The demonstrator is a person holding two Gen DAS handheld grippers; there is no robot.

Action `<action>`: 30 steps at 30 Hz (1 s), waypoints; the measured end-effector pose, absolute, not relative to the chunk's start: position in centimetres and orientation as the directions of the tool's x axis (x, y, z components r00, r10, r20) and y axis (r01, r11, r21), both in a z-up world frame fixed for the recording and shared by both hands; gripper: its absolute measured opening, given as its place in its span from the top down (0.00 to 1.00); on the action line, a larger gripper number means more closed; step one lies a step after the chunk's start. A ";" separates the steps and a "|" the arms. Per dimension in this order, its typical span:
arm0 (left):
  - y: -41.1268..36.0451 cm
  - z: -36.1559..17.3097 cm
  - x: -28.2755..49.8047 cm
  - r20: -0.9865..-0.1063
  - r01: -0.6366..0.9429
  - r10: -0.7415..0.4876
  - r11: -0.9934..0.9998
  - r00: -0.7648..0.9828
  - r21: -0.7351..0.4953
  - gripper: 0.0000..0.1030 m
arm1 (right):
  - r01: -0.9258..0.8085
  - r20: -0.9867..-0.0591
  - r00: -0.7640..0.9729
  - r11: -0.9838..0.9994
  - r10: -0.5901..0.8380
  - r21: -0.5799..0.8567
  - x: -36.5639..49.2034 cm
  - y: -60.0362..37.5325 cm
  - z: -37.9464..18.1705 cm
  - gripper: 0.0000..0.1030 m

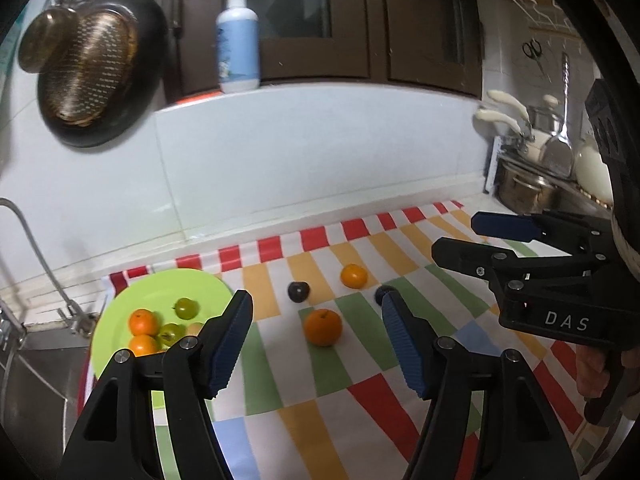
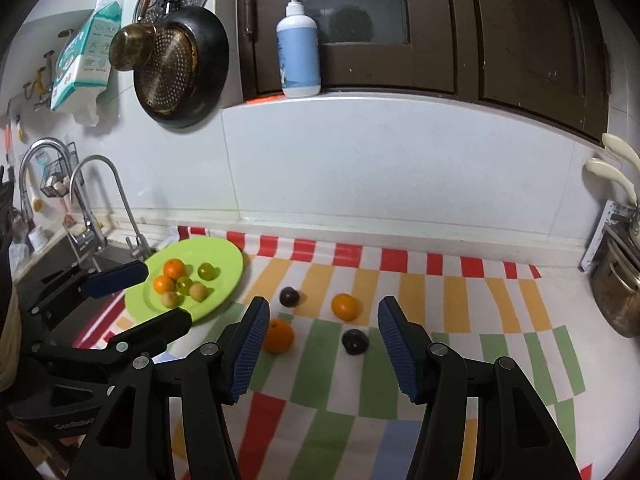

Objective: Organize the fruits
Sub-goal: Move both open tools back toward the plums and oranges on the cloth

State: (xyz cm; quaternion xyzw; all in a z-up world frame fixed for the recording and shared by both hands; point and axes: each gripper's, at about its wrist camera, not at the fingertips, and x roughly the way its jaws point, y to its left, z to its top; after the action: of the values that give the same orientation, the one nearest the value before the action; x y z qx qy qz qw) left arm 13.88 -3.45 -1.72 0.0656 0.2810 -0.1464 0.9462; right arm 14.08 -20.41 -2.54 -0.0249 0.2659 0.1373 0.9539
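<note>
Fruit is half sorted: six pieces sit on the green plate (image 2: 224, 280) at the cloth's left edge, while two oranges and two plums lie mid-cloth. Left gripper (image 1: 316, 340) and right gripper (image 2: 320, 344) both gape empty. Straddle the near orange (image 1: 322, 327) squarely, then close gently.

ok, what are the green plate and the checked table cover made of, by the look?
Green plate: likely plastic or melamine; uniform lime colour, smooth, soft sheen. Table cover: probably a wipeable vinyl or oilcloth sheet; printed checks, lies flat, slightly glossy. Neither look is conclusive.
</note>
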 end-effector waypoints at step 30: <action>-5.6 -11.1 21.5 -0.725 0.389 -0.250 0.921 0.642 0.027 0.45 | -0.302 -0.676 0.697 0.953 0.240 0.027 21.5 -21.1 -11.5 0.45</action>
State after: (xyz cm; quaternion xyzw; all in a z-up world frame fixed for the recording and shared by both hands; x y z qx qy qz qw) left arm 21.54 -5.56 -11.09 0.0905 0.3844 -0.1771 0.9015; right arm 21.46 -21.11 -11.50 -0.0429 0.3605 0.1472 0.9201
